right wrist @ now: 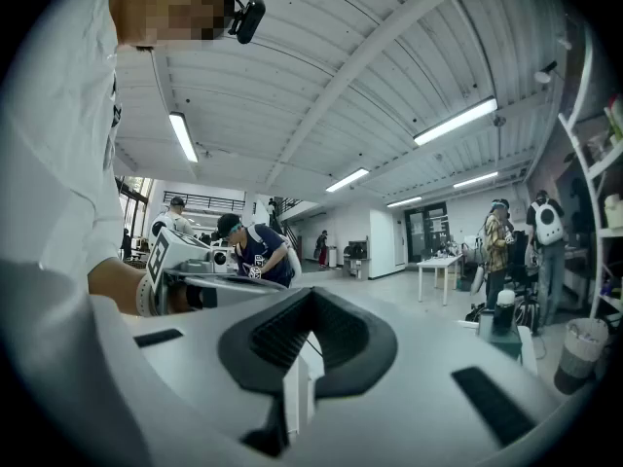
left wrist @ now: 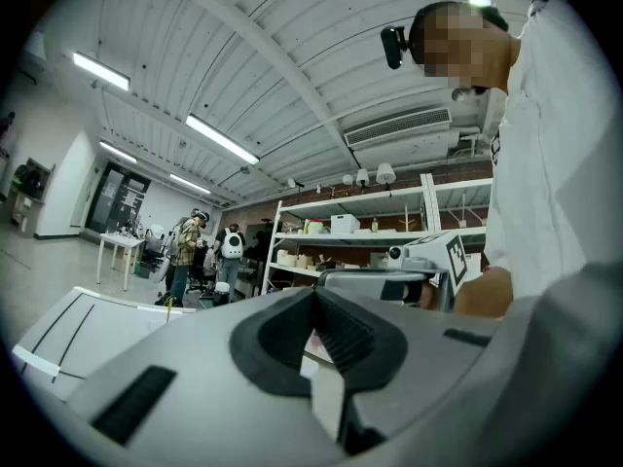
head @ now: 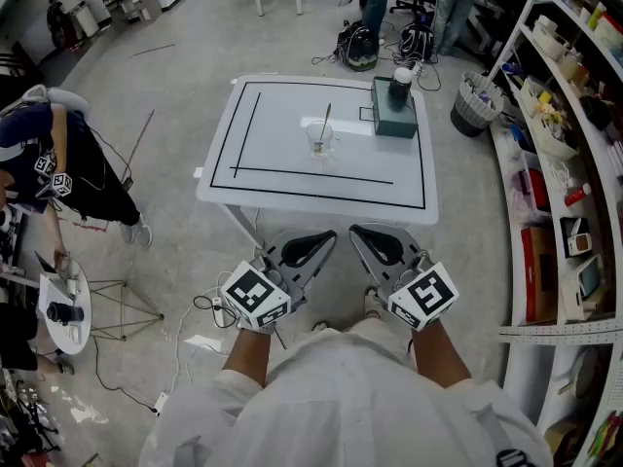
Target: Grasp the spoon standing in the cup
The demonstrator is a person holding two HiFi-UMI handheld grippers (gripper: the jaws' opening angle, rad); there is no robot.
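Looking steeply down at a white surface (head: pixel 292 188) marked with a black rectangle outline. Standing near the middle of it, a clear cup (head: pixel 319 140) with a spoon (head: pixel 325 122) upright inside, handle tilted toward the far side. To the right of the cup, near the far edge, a teal box (head: pixel 394 117) carrying a dark bottle (head: pixel 400 86) with a pale cap. Held low in front of the body, short of the surface's near edge and well apart from the cup: left gripper (head: pixel 310 248) and right gripper (head: pixel 380 248), side by side, each with its marker cube nearest the wrist. Jaws of both pressed fully together, tips meeting, nothing between them. Touching neither cup nor spoon.
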